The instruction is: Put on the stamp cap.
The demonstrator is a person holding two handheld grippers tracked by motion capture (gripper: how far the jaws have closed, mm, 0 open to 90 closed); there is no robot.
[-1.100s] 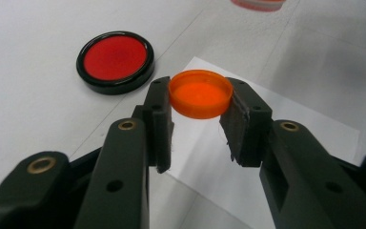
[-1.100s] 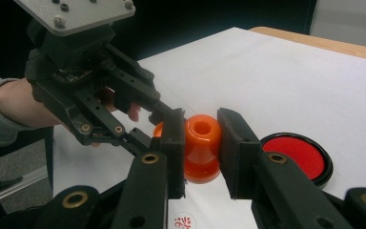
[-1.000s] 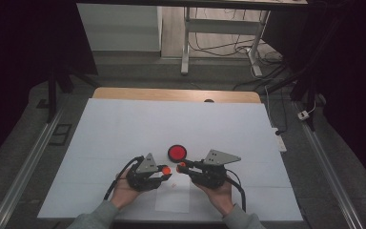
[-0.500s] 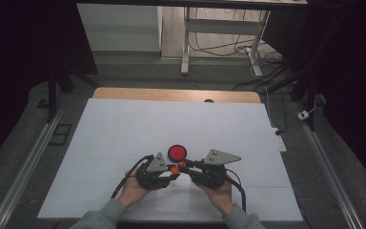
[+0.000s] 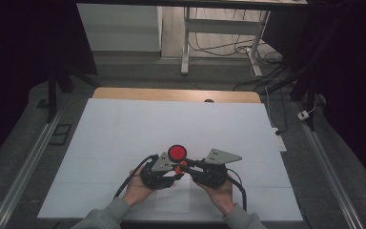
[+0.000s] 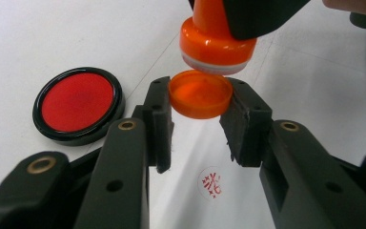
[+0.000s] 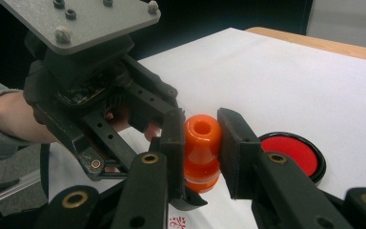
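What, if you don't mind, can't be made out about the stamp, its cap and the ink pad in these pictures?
- Stamp face: in the left gripper view it points down toward the cap, so its design is hidden.
- Printed mark on the paper: too small and blurred to read.
- Ink pad: in the right gripper view the right gripper covers its near part.
- Stamp in the high view: too small to tell from the grippers.

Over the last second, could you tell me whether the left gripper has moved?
Yes. In the high view the left gripper has slid right, toward the right gripper and just below the red ink pad, which has stayed put.
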